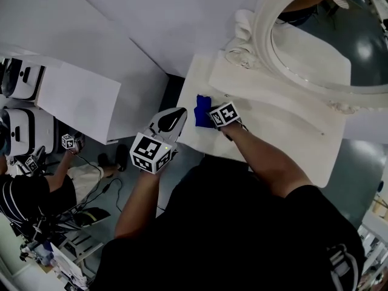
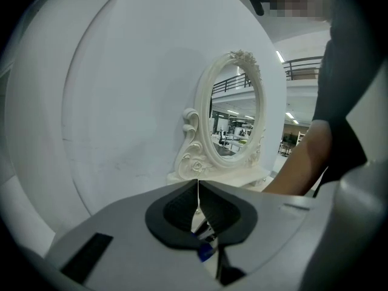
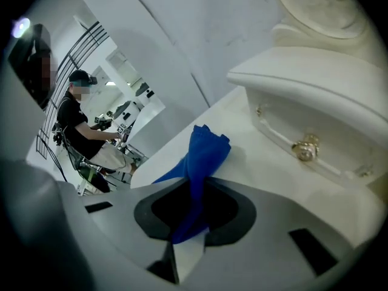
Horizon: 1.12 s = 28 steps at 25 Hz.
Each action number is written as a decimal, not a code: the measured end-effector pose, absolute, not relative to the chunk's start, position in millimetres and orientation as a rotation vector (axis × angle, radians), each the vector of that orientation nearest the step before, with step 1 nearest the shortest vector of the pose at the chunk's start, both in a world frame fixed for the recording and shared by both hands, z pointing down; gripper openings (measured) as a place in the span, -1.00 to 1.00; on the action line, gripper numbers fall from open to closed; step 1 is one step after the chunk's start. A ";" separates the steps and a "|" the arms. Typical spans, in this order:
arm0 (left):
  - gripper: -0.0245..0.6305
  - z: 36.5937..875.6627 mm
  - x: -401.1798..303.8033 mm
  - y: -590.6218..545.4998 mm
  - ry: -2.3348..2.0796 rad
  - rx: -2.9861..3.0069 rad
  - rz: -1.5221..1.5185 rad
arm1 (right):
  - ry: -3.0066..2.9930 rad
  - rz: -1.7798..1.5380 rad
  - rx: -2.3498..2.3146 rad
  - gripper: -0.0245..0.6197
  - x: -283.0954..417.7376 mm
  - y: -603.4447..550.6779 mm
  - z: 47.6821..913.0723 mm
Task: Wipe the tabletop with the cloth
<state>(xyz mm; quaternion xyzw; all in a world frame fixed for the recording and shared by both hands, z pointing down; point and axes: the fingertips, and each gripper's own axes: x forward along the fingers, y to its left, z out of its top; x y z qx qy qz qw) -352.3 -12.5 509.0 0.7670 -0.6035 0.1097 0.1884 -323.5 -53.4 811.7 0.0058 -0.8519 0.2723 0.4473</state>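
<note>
right claw [image 3: 195, 193]: clamped on the blue cloth [image 3: 203, 153], which is bunched between the jaws with its loose end sticking out past the tips.
cloth: at the left edge of the bench [image 1: 285, 138], near the mirror stand [image 3: 315, 83]. The free end looks to be lying on the top; we cannot tell how hard it presses.
left claw [image 1: 180, 113]: jaws together with nothing between them, held off the bench's left side and pointing toward the mirror [image 1: 262, 23].
step: we judge this to be one end of a wipe stroke. The bare top in front of the stand runs off to the right.
how: we tilt the right claw down so a broad fold of cloth lies flat, not just the tip. Then we drag it in straight, overlapping passes across the open top.
pressure: light and even, with cloth touching the bench and the claw tips off it.
watch: the drawer knob [image 3: 305, 148] on the stand could snag the cloth, so we pass in front of it. Near the edge the loose end could slip over.
left side: we leave the left claw clear of the stroke path.
</note>
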 end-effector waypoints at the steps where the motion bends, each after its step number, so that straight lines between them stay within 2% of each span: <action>1: -0.89 509.0 -349.6 -14.4 -1.689 2.166 0.310 | -2.105 0.671 0.026 -0.76 -317.6 -55.4 812.5; 13: -0.89 508.0 -293.7 -48.1 -1.551 2.285 0.331 | -2.057 0.658 0.211 -0.76 -218.1 -99.9 815.4; 28: -0.89 505.8 -189.7 -91.5 -1.359 2.430 0.363 | -1.972 0.737 0.509 -0.76 -33.9 -154.9 815.5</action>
